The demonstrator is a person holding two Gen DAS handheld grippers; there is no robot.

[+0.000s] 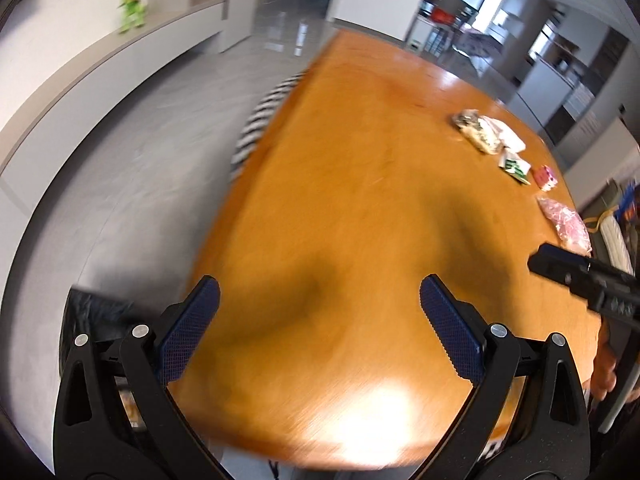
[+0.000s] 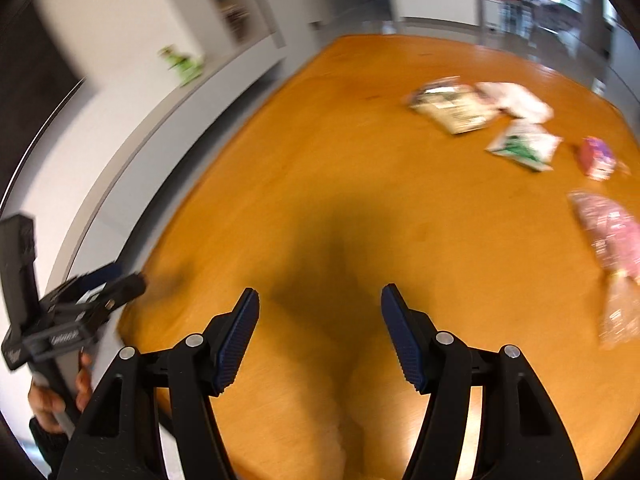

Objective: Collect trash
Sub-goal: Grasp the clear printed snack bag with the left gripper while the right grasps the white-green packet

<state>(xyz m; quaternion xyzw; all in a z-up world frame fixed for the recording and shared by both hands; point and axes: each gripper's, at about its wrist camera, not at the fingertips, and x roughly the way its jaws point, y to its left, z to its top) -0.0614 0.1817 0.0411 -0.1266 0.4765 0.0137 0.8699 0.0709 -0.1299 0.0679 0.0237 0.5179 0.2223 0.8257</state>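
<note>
Overhead, empty tongs [image 2: 316, 334] above table [image 2: 360, 200]

Left tongs [image 1: 320, 292] agape, empty; right tongs [image 2: 320, 304] agape, empty, both angled downward.

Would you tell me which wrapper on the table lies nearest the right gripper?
The pink bag; the green-and-white packet and the others lie farther up the table.

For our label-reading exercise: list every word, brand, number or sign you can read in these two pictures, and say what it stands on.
No text reads clearly.
Tan packet: print blurred.
Green-and-white wrapper: print blurred.
Pink-red packet: blurred.
Pink bag: pattern only.
Left gripper's body, seen from the right wrist: pale lettering, too smeared to read.
</note>
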